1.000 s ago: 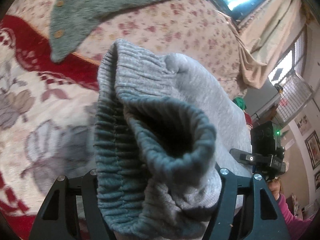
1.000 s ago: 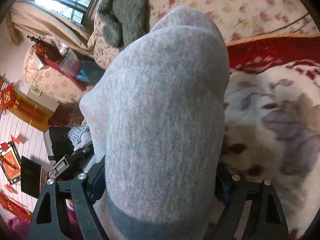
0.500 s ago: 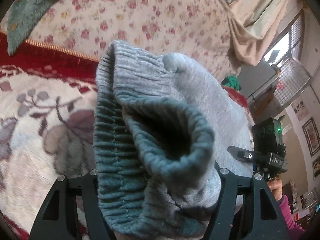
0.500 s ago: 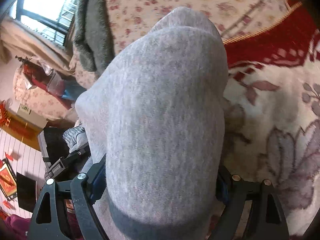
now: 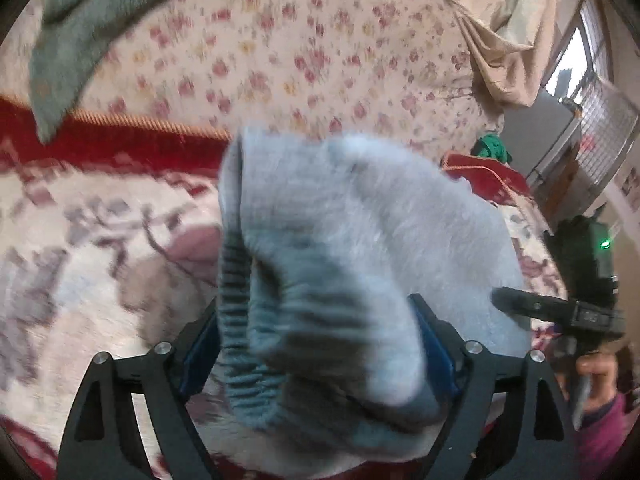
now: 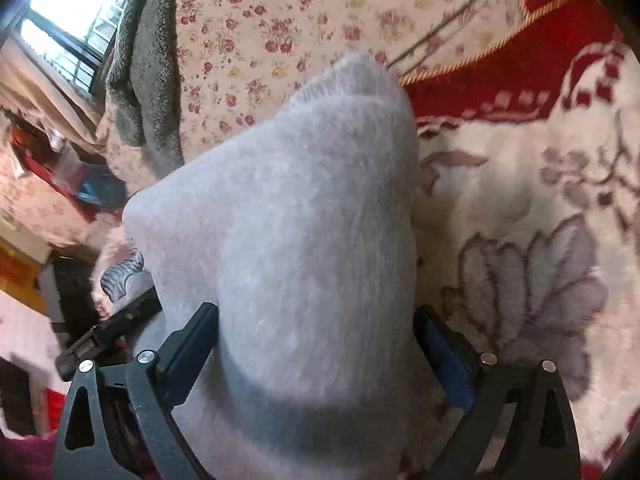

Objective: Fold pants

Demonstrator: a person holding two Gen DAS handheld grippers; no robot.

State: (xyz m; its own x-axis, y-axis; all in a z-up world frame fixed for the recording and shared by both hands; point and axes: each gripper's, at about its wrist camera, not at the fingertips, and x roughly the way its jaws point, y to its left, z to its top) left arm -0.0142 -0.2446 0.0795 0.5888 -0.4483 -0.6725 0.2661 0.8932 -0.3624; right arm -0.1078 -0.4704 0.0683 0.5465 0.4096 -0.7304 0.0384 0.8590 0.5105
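Note:
The grey pants [image 5: 360,240] fill the middle of the left wrist view, with the ribbed waistband [image 5: 240,320] bunched toward the camera. My left gripper [image 5: 316,344] is shut on this waistband end. In the right wrist view the grey pants [image 6: 304,240] rise as a smooth fold between the fingers. My right gripper [image 6: 316,344] is shut on that cloth. The other gripper [image 5: 580,304] shows at the right of the left wrist view. The pants hang above a floral blanket [image 5: 80,260].
A red and cream floral blanket [image 6: 540,220] covers the bed. Behind it lies a rose-print sheet [image 5: 300,48] with a green-grey fleece garment [image 5: 72,32] on it. A window and curtain [image 5: 520,40] stand at the right, cluttered furniture [image 6: 48,168] at the left.
Both grippers have moved with the pants across the blanket toward the rose-print sheet. The pants now sit lower in both views and are blurred by motion. The grips are unchanged.

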